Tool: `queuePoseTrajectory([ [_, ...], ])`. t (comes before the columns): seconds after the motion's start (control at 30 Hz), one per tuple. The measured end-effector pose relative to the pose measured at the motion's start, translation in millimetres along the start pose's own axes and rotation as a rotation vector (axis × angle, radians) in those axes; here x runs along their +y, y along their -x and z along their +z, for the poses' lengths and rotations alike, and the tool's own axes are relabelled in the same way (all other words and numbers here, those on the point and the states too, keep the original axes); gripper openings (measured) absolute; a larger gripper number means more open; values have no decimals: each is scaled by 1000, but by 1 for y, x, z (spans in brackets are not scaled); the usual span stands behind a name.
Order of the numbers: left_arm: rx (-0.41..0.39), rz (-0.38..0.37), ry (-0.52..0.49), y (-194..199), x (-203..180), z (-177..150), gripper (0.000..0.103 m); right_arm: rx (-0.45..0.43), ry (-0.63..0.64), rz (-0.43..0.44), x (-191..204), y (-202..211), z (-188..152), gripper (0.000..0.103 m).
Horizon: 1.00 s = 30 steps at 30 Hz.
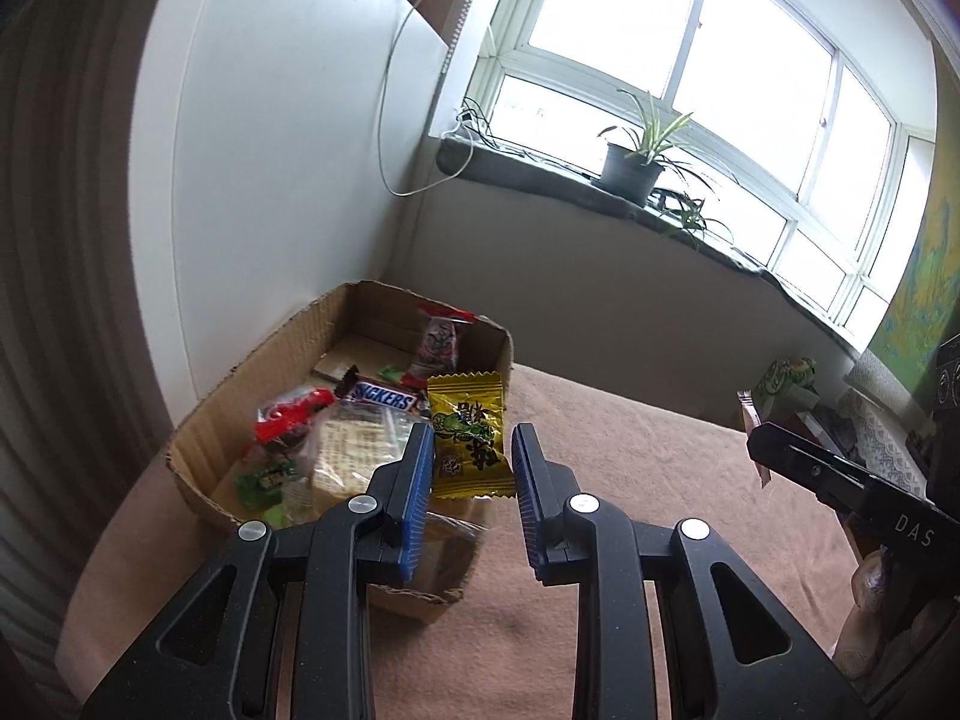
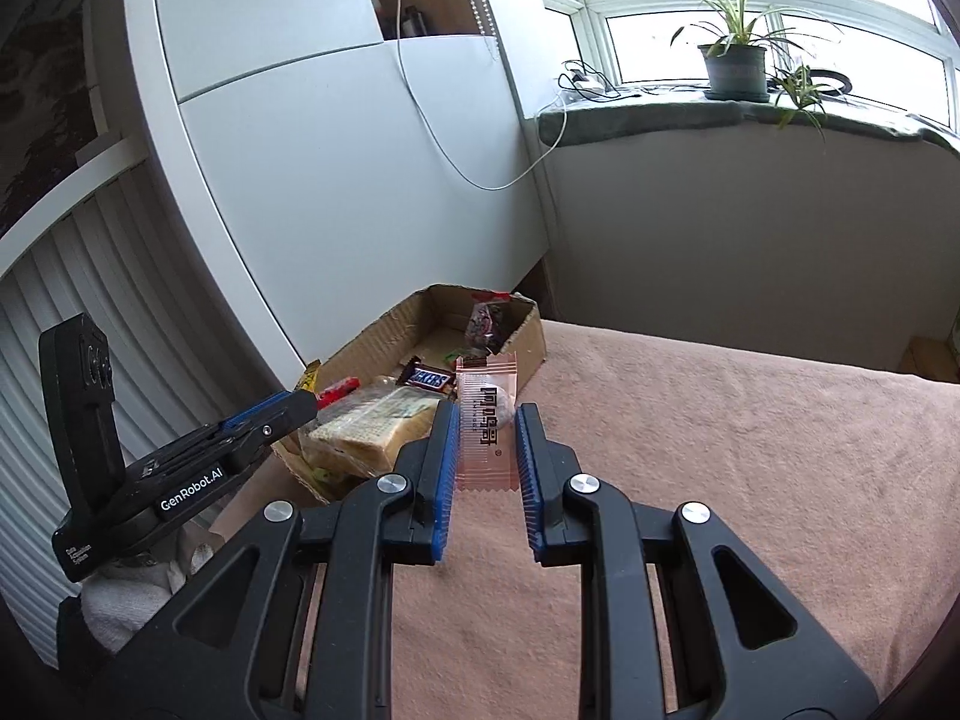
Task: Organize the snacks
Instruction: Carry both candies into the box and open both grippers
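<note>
Snacks already crowd your cardboard box (image 1: 198, 438) on the pink blanket (image 2: 720, 450): a Snickers bar (image 1: 384, 399) and crinkly wrapped packets. Your left gripper (image 1: 471, 456) pinches a glossy yellow sachet (image 1: 468, 435) above the box's near corner; your right gripper (image 2: 487, 444) clamps a translucent pink packet (image 2: 485, 420), not yet boxed.

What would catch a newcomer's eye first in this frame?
Probably the yellow candy packet between the left gripper fingers, at the near end of the cardboard box, which holds a Snickers bar and other snacks. Next, the clear pink wrapped snack pinched in the right gripper above the pinkish cloth. Behind, a potted plant sits on the bright windowsill.
</note>
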<state>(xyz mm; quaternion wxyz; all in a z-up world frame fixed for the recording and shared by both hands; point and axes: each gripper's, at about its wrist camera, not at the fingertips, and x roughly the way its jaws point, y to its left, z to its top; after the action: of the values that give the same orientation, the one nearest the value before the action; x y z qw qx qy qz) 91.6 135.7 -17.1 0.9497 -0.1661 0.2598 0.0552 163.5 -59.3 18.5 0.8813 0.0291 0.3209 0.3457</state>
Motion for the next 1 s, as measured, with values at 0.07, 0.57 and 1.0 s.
queuePoseTrajectory([
  [0.07, -7, 8, 14, 0, 11, 3, 25, 4, 15, 7, 12, -10, 5, 20],
  [0.57, -25, 71, 33, -10, 57, 18, 25, 81, 91, 50, 68, -88, 25, 20],
  [1.0, -2, 83, -6, -28, 61, 30, 25, 150, 110, 13, 63, -141, 34, 20],
])
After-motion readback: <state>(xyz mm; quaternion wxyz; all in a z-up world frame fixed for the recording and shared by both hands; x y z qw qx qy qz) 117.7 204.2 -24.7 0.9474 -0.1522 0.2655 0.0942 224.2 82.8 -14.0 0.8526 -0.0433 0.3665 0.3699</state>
